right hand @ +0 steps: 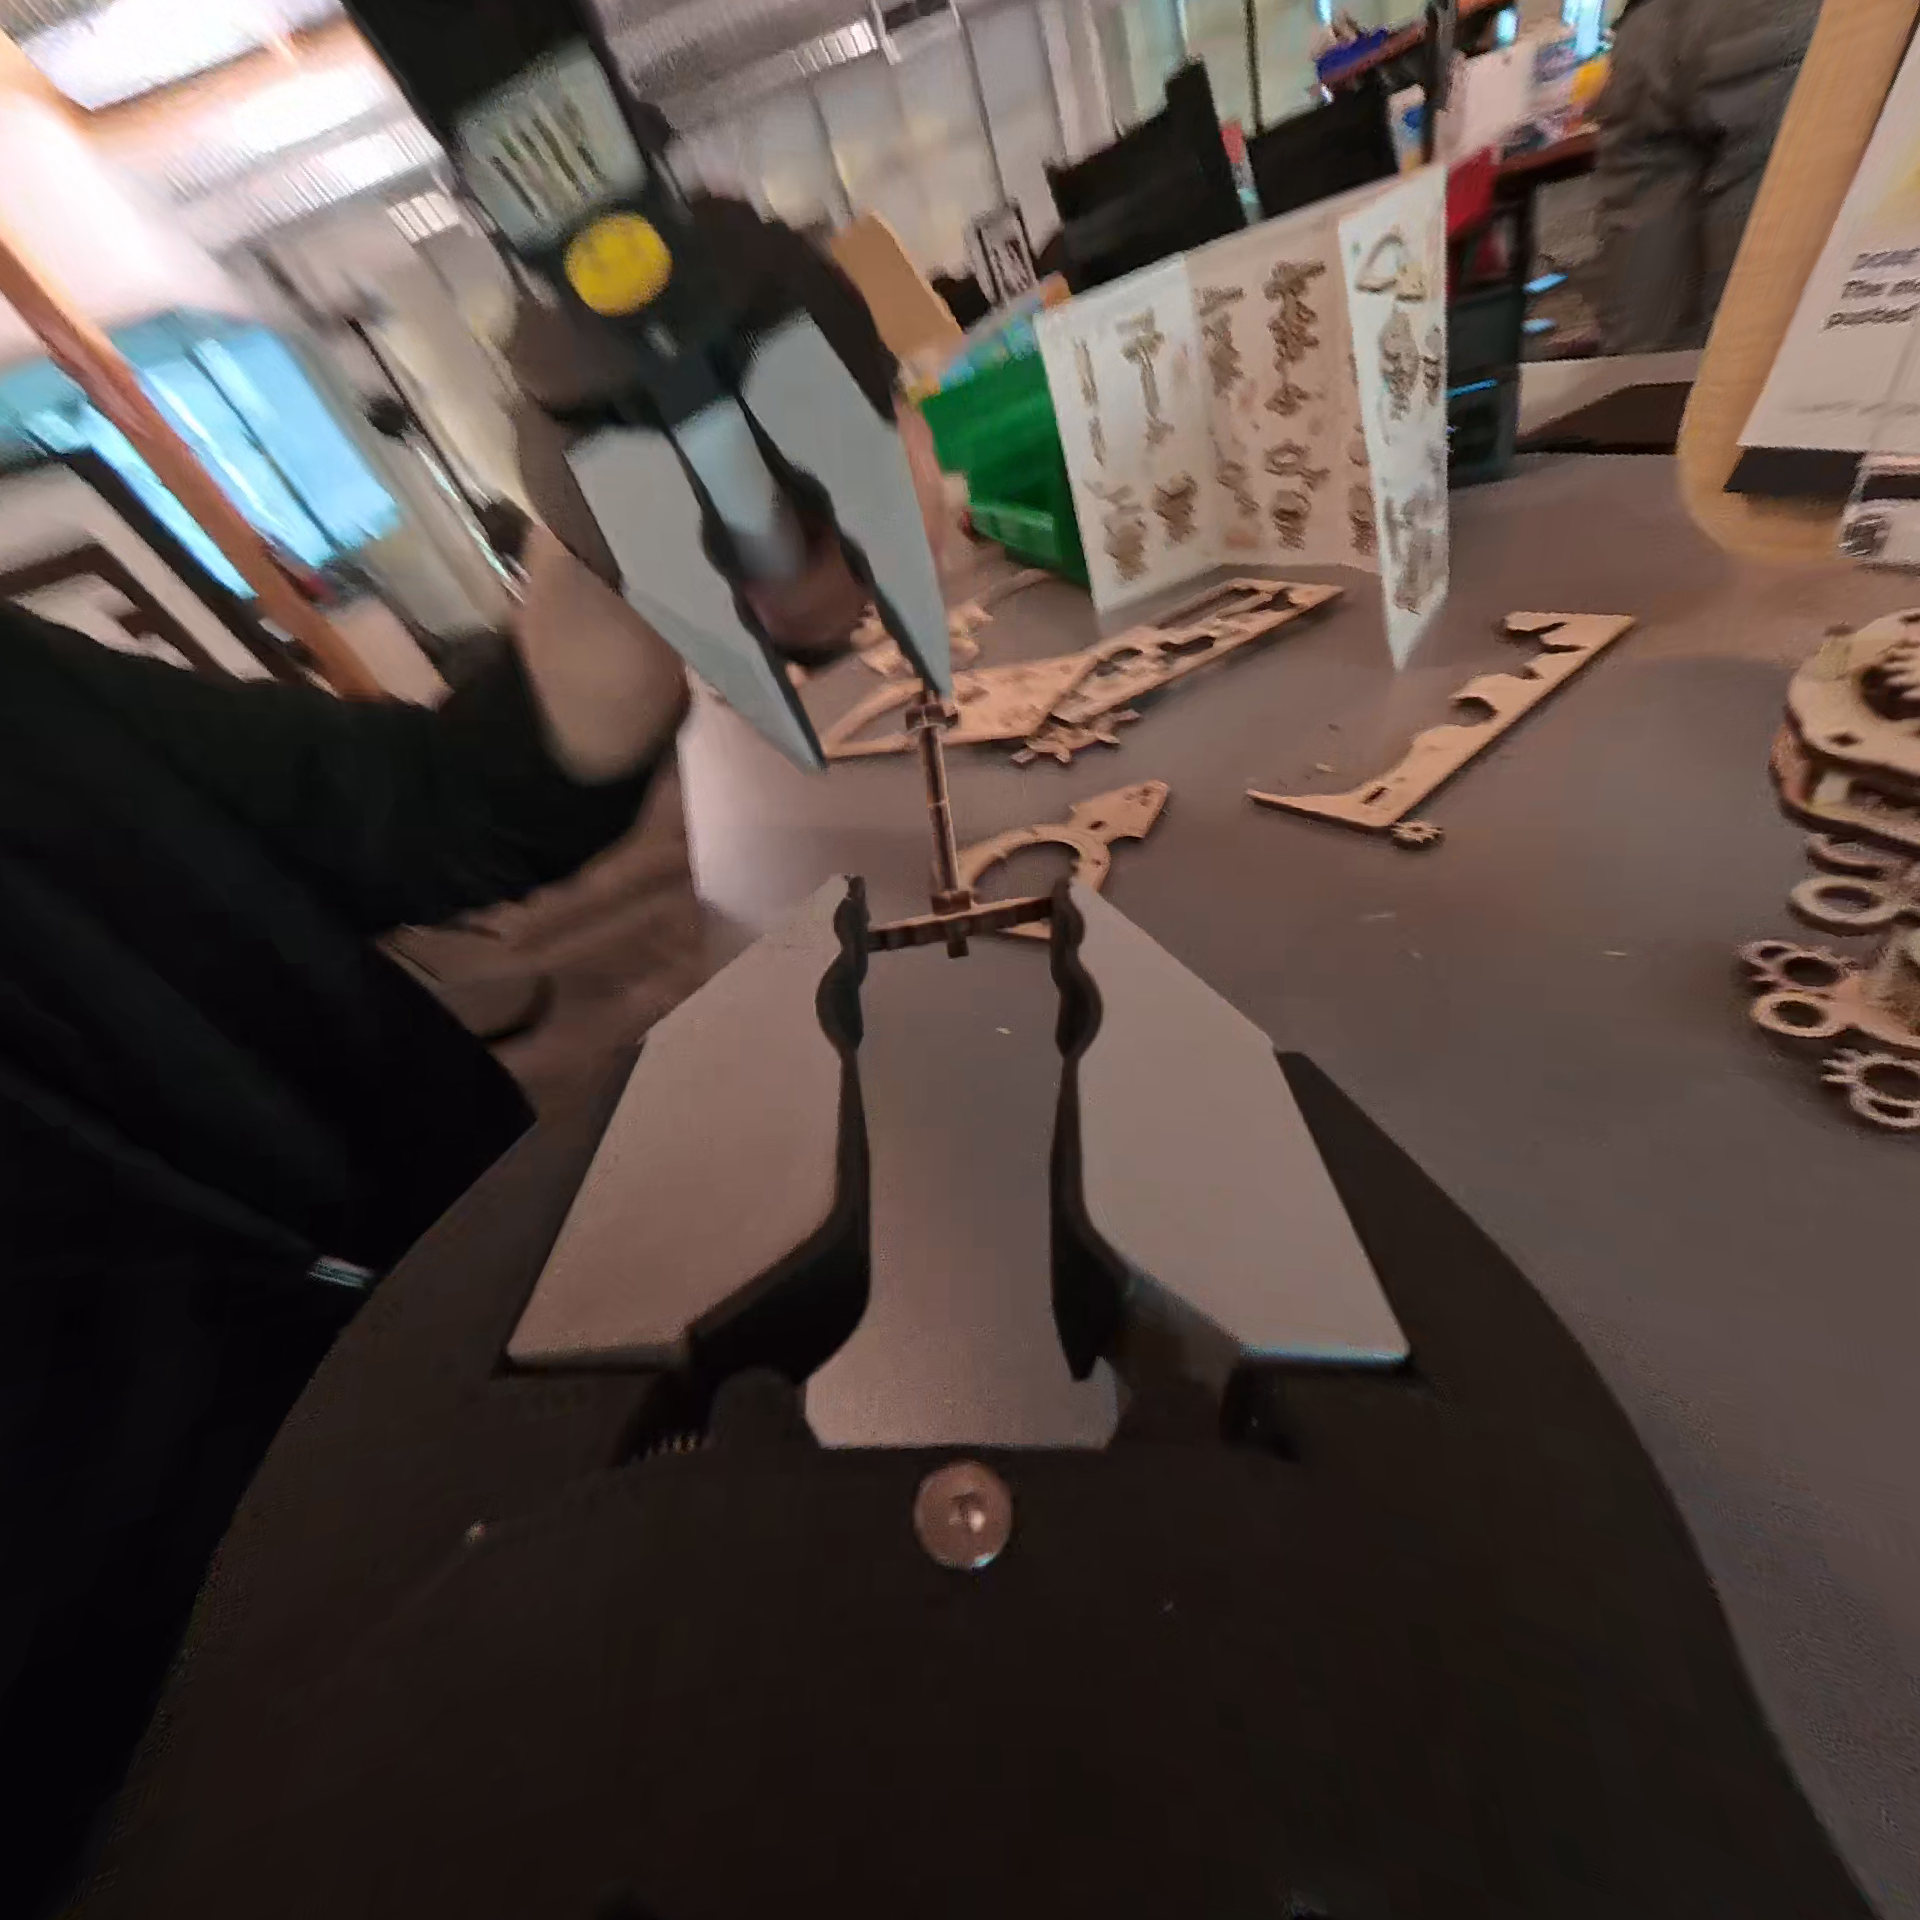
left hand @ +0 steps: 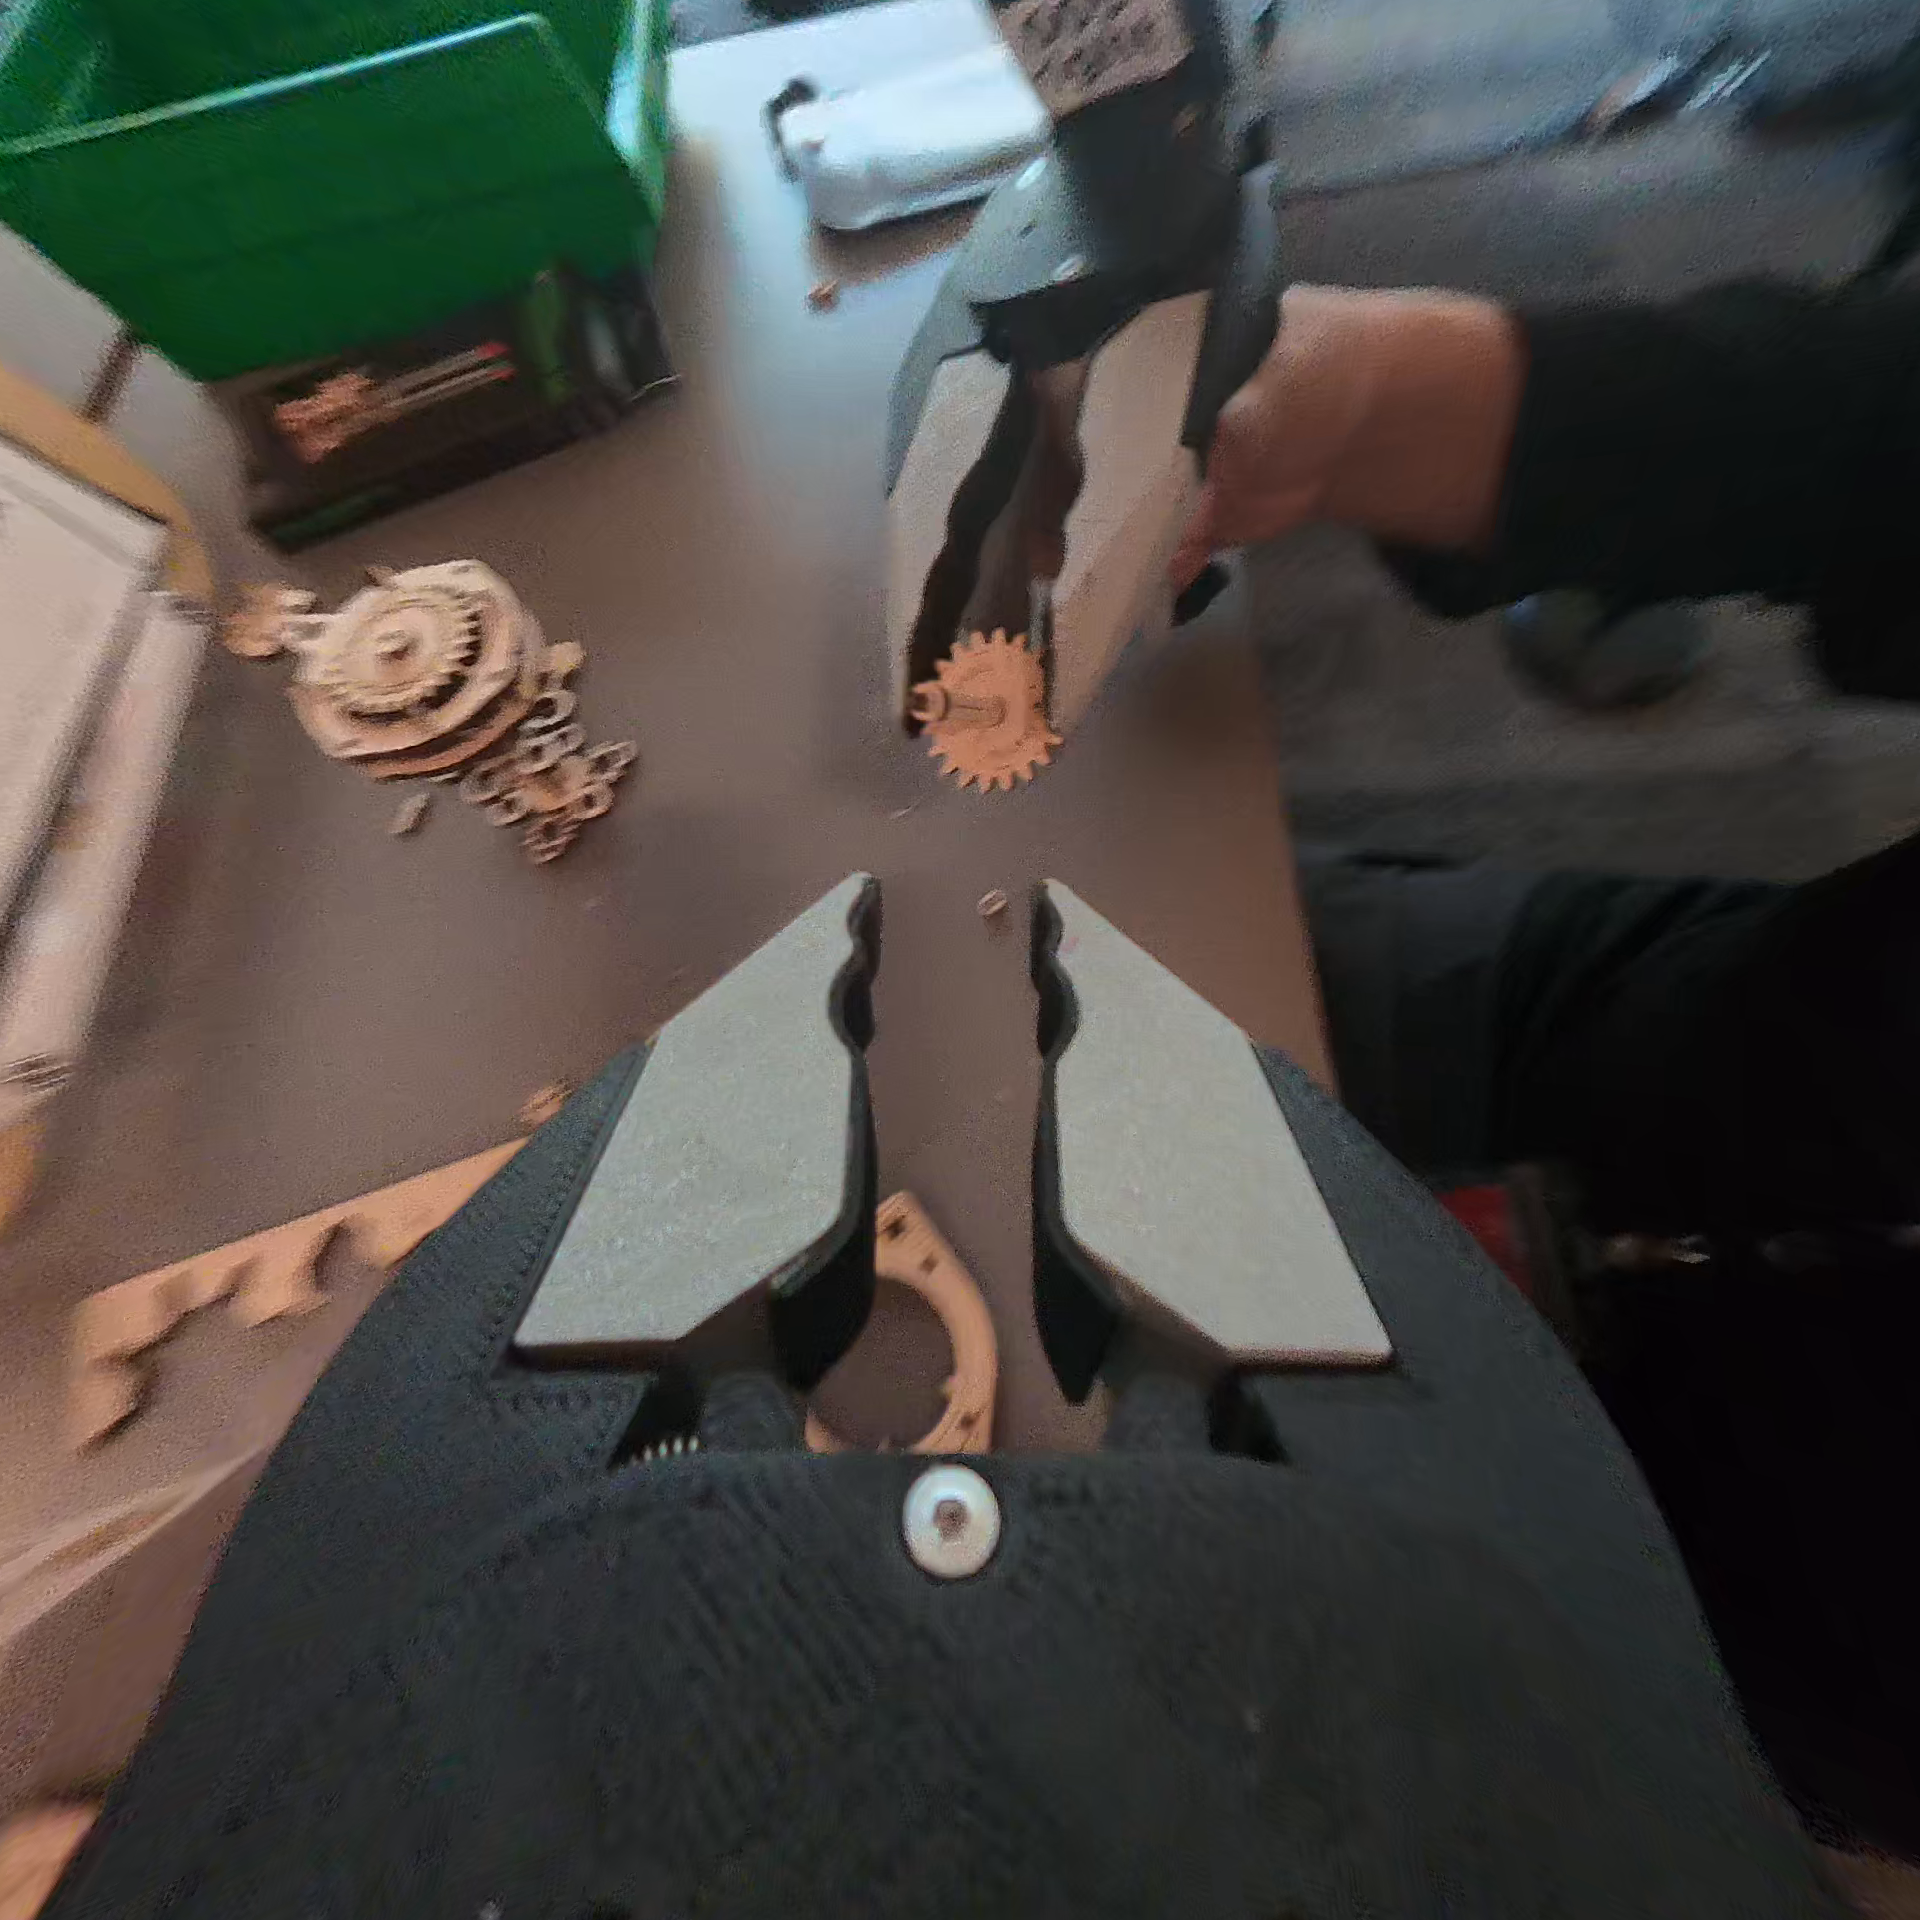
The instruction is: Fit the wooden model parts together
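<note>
My right gripper [right hand: 956, 906] is shut on a small wooden gear [right hand: 940, 925], seen edge-on between its tips. A thin wooden axle [right hand: 935, 790] sticks out of the gear towards the left gripper. In the left wrist view the gear [left hand: 987, 717] shows face-on, held by the right gripper [left hand: 987, 675] above the table. My left gripper [left hand: 956, 894] is open and empty, a short way from the gear. In the right wrist view the left gripper [right hand: 878, 722] hovers with its tips close to the axle's far end. The part-built wooden model [left hand: 416, 675] lies to the left on the table.
Cut-out wooden sheets [right hand: 1444, 717] and a ring-shaped piece [left hand: 925, 1340] lie on the grey table [left hand: 727, 520]. A green bin [left hand: 312, 187], a dark box [left hand: 447, 416] and a folded instruction sheet [right hand: 1247, 416] stand at the back. The table edge [left hand: 1288, 831] runs on the right. Left tips to right tips: about 5 centimetres. From the right gripper's tips to the part-built wooden model [left hand: 416, 675] is close to 15 centimetres.
</note>
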Action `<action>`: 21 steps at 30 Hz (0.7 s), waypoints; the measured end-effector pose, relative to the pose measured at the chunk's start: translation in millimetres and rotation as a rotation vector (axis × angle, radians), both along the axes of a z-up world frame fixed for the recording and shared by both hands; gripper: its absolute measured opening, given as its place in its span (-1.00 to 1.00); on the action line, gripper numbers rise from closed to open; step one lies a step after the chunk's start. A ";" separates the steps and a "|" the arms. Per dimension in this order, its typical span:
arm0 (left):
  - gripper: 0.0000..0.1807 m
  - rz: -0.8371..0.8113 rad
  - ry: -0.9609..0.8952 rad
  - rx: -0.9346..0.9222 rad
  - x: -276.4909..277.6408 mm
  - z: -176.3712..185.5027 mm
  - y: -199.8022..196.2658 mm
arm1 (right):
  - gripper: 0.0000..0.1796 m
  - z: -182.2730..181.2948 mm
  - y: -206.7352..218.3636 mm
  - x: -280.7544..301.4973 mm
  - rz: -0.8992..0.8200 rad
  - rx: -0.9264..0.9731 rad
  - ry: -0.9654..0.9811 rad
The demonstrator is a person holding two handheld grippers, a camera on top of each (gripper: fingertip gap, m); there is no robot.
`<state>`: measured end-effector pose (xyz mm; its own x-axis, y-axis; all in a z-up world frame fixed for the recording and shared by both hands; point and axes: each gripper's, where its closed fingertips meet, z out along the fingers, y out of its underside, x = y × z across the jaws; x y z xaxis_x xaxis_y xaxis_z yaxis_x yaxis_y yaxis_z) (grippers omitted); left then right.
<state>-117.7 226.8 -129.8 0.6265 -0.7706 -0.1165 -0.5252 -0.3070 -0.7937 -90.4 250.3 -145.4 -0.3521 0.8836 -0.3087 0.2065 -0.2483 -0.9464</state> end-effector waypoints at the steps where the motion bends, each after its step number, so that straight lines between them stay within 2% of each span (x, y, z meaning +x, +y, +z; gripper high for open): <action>1: -0.71 -0.027 -0.071 -0.038 9.4 -3.4 1.9 | -0.65 4.5 0.9 2.8 0.021 -0.064 0.025; 4: -0.67 -0.076 -0.286 -0.095 31.9 0.1 12.9 | -0.64 10.0 -2.8 9.5 0.094 -0.181 0.060; 6: -0.74 -0.117 -0.384 -0.075 40.0 9.6 16.7 | -0.64 9.0 -9.1 12.7 0.145 -0.211 0.052; 13: -0.89 -0.342 -0.403 -0.041 63.5 11.5 5.4 | -0.65 27.6 -21.9 17.4 0.385 -0.403 0.081; 17: -0.97 -0.322 -0.472 -0.012 58.4 19.2 14.6 | -0.64 26.0 -19.5 7.8 0.350 -0.350 0.100; 21: -0.97 -0.282 -0.476 -0.025 50.9 8.2 21.2 | -0.64 14.1 -13.1 0.0 0.289 -0.304 0.072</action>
<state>-66.8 248.0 -121.6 0.3745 -0.9151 0.1493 -0.1748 -0.2278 -0.9579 -90.3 237.2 -131.3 -0.6020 0.6183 -0.5052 0.2444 -0.4597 -0.8538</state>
